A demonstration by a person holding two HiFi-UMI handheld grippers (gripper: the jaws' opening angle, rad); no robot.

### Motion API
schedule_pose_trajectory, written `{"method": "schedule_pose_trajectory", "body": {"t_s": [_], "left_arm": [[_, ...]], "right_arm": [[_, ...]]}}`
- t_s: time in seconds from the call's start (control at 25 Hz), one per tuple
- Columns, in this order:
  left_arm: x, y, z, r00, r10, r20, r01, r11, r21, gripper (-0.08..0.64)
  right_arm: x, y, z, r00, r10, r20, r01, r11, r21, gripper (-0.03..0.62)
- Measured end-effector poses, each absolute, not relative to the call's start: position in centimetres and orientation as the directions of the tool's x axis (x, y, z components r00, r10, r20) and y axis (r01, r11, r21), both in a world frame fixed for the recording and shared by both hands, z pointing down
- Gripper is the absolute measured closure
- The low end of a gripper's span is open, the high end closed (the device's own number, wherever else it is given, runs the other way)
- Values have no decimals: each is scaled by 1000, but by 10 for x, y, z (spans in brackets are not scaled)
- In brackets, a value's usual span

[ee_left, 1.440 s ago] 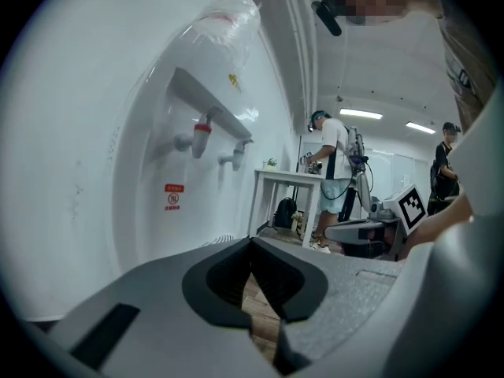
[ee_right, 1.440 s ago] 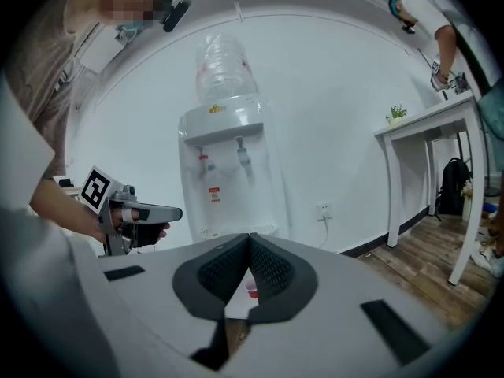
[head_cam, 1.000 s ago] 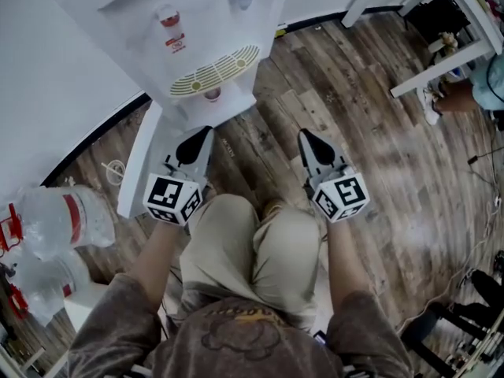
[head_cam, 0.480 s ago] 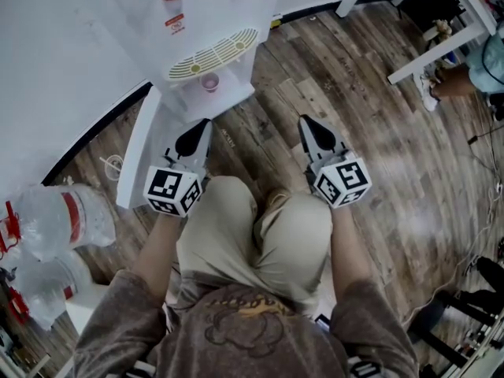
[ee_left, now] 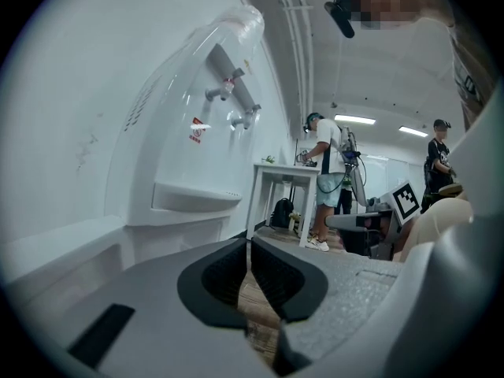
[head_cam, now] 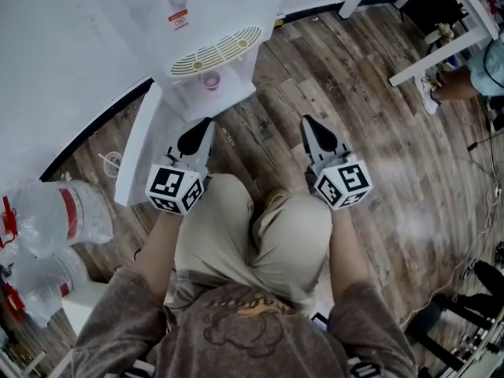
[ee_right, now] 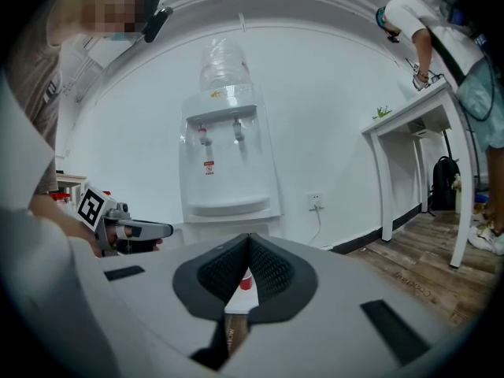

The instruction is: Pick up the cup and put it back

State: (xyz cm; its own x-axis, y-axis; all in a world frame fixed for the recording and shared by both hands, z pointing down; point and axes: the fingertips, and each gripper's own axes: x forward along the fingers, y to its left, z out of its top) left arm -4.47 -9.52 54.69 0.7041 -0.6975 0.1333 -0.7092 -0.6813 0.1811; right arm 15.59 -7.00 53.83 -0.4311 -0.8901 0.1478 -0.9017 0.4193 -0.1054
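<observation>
Not much has changed from a second ago, honestly. The white water dispenser (head_cam: 224,10) has slid a bit higher in the head view, so its taps are nearly cut off at the top edge. The two grippers are parked about where they were, either side of the holder's knees in beige trousers (head_cam: 236,235). The left gripper (head_cam: 203,126) is clamped together on nothing, same as before. Its own view shows the dark ribbed pads meeting at the tip with only floor behind them. The right gripper (head_cam: 309,124) is closed and empty too; a speck of red peeks through the slit behind its pads, and I can't tell for sure what that is. The small pinkish plastic cup (head_cam: 210,79) hasn't budged. It stands upright in the recess under the dispenser's slotted cream drip tray (head_cam: 214,51), ahead of both grippers and well apart from them. The floor (head_cam: 354,77) is grey-brown wood planks, meeting a plain white wall (head_cam: 47,53) along a dark skirting line. Clear water jugs with red bands (head_cam: 59,215) are piled near the holder's left. Off to the right is a white table (head_cam: 441,61) with a person in a white shirt (ee_left: 324,160) standing at it.
</observation>
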Motion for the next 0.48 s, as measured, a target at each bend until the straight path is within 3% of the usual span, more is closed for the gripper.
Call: {"method": "schedule_pose_trajectory", "body": {"t_s": [0.16,0.48], "left_arm": [[-43,-94,550,699,-703,131,-714,-675,186,539],[-42,-106,563,681,-721,131,-730,-655,196,361]], "right_arm": [[157,-69,537,-430,-893,137,-901,415,-124,588],[155,-68,538,-430,-892,137,-901,415,-126,589]]}}
